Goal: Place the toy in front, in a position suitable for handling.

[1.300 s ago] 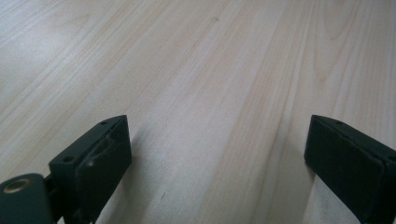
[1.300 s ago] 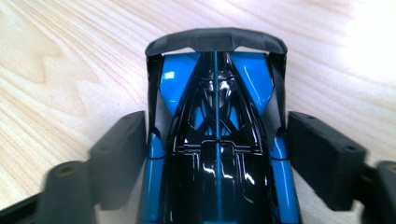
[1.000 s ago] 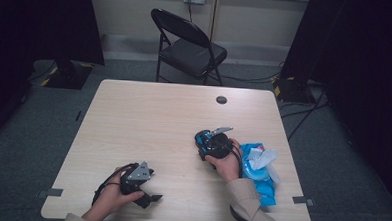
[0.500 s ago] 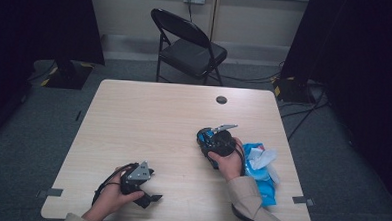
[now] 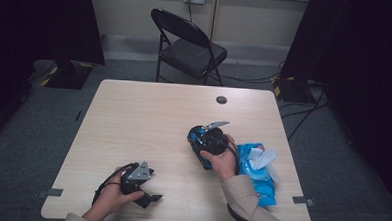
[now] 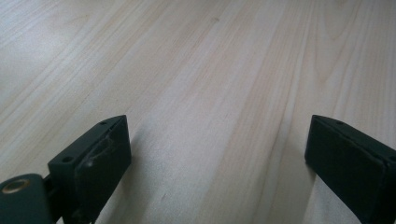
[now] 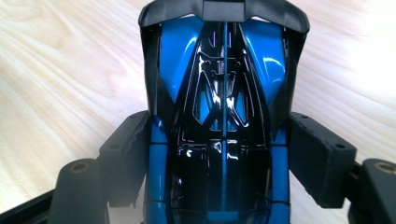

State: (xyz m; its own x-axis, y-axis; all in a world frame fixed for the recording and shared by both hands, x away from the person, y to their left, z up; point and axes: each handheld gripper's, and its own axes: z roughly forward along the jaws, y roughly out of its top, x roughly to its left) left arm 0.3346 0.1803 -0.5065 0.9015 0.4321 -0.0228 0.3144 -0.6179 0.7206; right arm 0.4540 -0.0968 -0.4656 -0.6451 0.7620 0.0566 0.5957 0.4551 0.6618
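The right gripper (image 5: pixel 199 136) sits near the middle of the table (image 5: pixel 148 118), toward its right side, and its two black jaws are clamped on a glossy blue and black toy car (image 7: pixel 223 116); in the right gripper view the pads (image 7: pixel 128 154) press against the car's flanks on both sides, with the car's dark end pointing away from the camera over the pale wood. The jaws have just been closing a little, with the car between them. In the high view the car (image 5: pixel 198 138) shows as a small blue and black shape at the front of the gripper, just left of the person's right hand (image 5: pixel 221 159), and a grey plate juts out above it.

Just beside that hand, at the right edge of the table, lies a blue packet (image 5: pixel 255 173) with a white tissue (image 5: pixel 262 156) sticking up from it — the hand's far side is close to it, though whether they touch is hard to say.

The left gripper (image 5: pixel 147 198) rests low at the near left part of the table, held in the left hand (image 5: pixel 111 199), well apart from the car; its jaws stand wide apart with bare wood between them — nothing is gripped.

A dark round spot (image 5: pixel 221 99) marks the far side of the table; behind it stands a black folding chair (image 5: pixel 189 47) on the grey floor.
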